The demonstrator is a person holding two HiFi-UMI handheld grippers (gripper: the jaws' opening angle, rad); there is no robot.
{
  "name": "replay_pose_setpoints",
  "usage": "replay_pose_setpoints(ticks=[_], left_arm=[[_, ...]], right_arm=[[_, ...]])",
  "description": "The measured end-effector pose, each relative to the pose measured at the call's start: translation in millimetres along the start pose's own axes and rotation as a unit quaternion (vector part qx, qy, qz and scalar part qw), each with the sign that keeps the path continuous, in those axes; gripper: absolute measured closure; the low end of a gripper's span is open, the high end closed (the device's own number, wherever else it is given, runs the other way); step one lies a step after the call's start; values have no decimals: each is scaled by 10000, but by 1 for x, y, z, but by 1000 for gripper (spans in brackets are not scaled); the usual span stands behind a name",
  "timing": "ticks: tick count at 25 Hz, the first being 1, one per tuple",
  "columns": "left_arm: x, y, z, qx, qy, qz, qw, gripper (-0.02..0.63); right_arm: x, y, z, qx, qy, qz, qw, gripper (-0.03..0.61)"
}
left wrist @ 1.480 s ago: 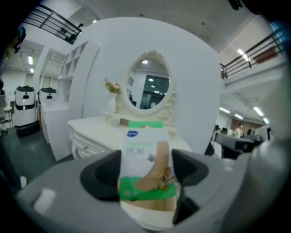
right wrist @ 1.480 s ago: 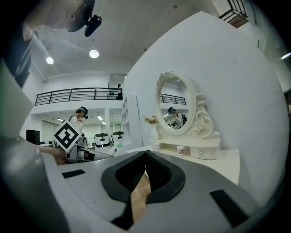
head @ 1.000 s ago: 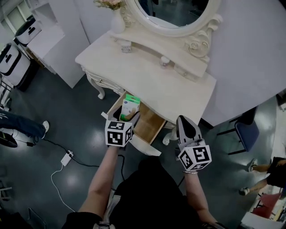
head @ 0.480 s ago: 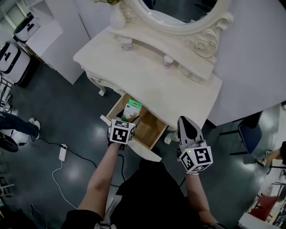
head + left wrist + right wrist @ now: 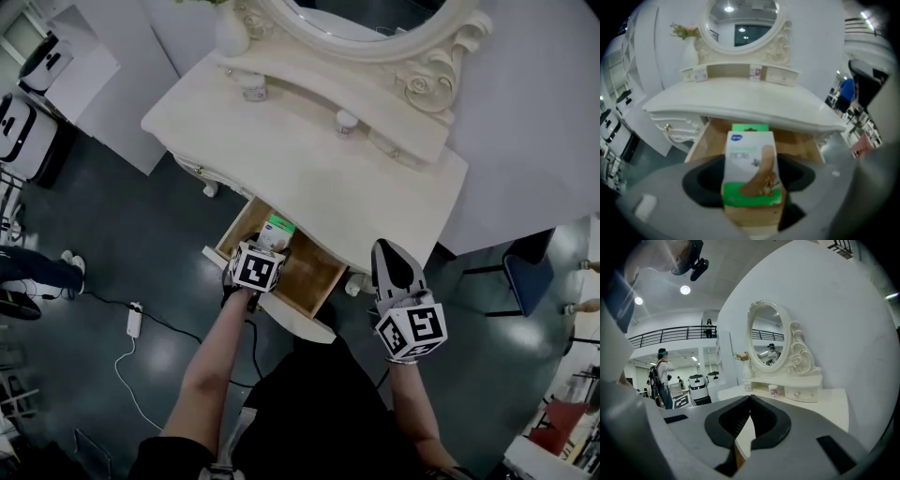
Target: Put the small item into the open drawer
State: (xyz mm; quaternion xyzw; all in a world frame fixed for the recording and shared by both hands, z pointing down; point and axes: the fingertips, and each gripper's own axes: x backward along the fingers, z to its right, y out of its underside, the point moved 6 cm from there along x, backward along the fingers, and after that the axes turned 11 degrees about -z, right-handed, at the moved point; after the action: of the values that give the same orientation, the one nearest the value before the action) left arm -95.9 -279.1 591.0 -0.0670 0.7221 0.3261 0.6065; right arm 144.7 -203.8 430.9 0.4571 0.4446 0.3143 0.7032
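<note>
A small white-and-green box of plasters [image 5: 751,165] stands upright between the jaws of my left gripper [image 5: 266,246], which is shut on it. In the head view the box [image 5: 277,230] hangs over the open wooden drawer [image 5: 312,275] of the cream dressing table [image 5: 309,169]. The drawer's floor [image 5: 797,139] shows behind the box in the left gripper view. My right gripper [image 5: 392,265] is shut with nothing in it, at the table's front right edge, beside the drawer.
On the dressing table stand an oval mirror [image 5: 356,19], a vase [image 5: 228,33] and small jars [image 5: 347,122]. A power strip with cable [image 5: 134,314] lies on the dark floor at left. A blue chair [image 5: 520,277] is at right. People [image 5: 661,376] stand far off.
My left gripper has moved forward and down with the box, from in front of the drawer to over its inside. The right gripper has stayed put.
</note>
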Motion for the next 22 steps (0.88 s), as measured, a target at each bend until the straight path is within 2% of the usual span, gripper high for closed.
replay_pose_setpoints(ticks=[7, 11, 15, 22], left_arm=[[-30, 1, 4, -120, 123, -728, 9972, 261], [-48, -9, 12, -293, 245, -828, 9958, 261], [-68, -8, 15, -286, 216, -1102, 9933, 261], [-98, -2, 24, -277, 320, -1350, 9899, 261]], right_arm=[[-6, 4, 7, -62, -21, -88, 9999, 582], [-7, 7, 11, -114, -10, -138, 9998, 581], [-5, 10, 14, -143, 14, -162, 9998, 581], [-3, 10, 23, -162, 54, -204, 9996, 581]])
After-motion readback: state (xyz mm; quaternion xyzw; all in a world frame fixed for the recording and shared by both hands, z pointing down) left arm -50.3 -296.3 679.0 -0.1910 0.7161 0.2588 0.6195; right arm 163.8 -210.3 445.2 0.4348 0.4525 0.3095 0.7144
